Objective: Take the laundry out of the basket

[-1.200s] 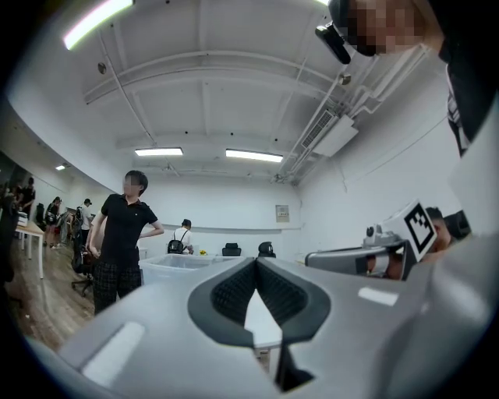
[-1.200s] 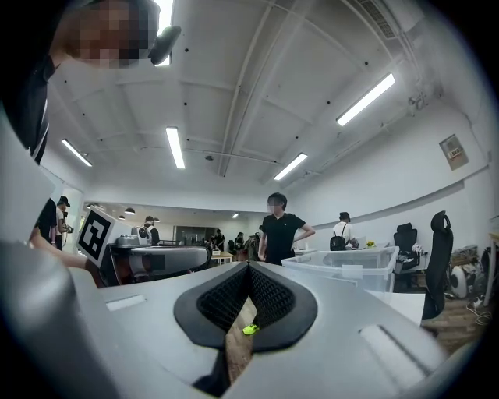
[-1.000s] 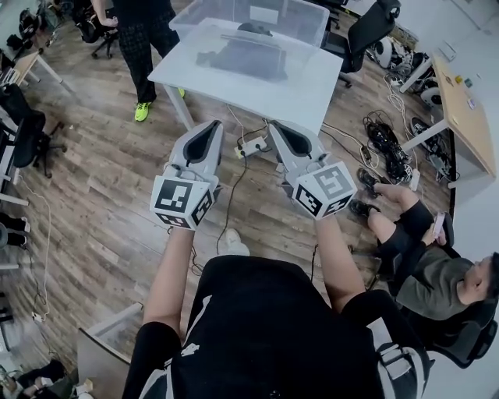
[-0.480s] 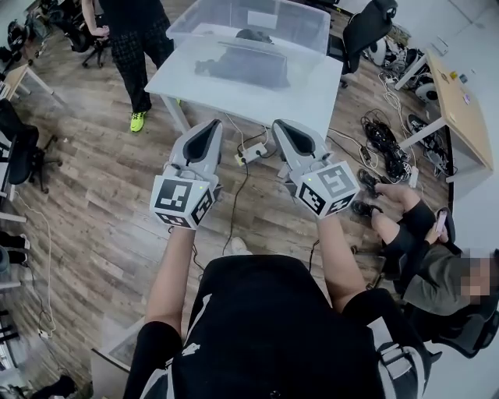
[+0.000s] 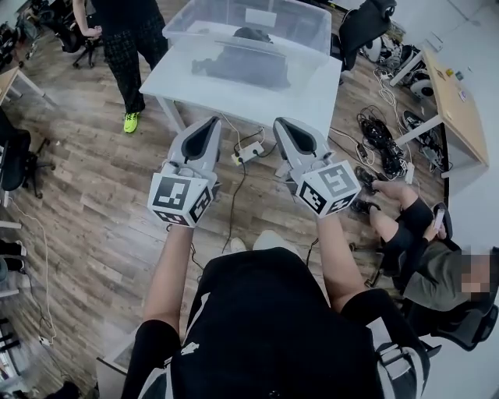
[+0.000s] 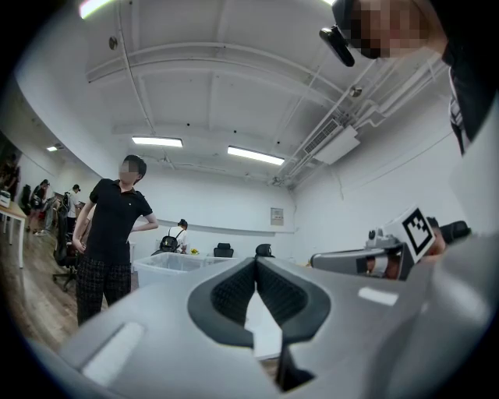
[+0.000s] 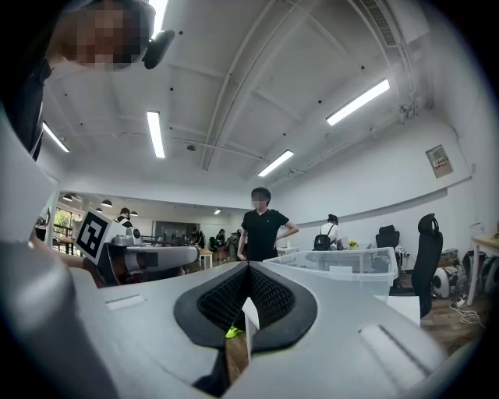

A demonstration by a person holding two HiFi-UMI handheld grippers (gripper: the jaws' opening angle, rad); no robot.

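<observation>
You stand on a wood-plank floor (image 5: 86, 203). In the head view a white table (image 5: 312, 95) sits upper centre, a black office chair (image 5: 359, 27) upper right, a wooden desk (image 5: 460, 109) at the right edge. Your left gripper view shows white walls (image 6: 234, 204) and strip lights (image 6: 257, 155).

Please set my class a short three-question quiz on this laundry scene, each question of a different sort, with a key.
1. True or false: the left gripper and the right gripper are both shut with nothing between their jaws.
2. Where does the dark laundry lie?
A. in the clear basket on the white table
B. on the wooden floor
C. in the right gripper
3. Which gripper, if any, touches the basket?

Key
1. True.
2. A.
3. Neither. In the head view both are held over the floor, short of the table.
</observation>
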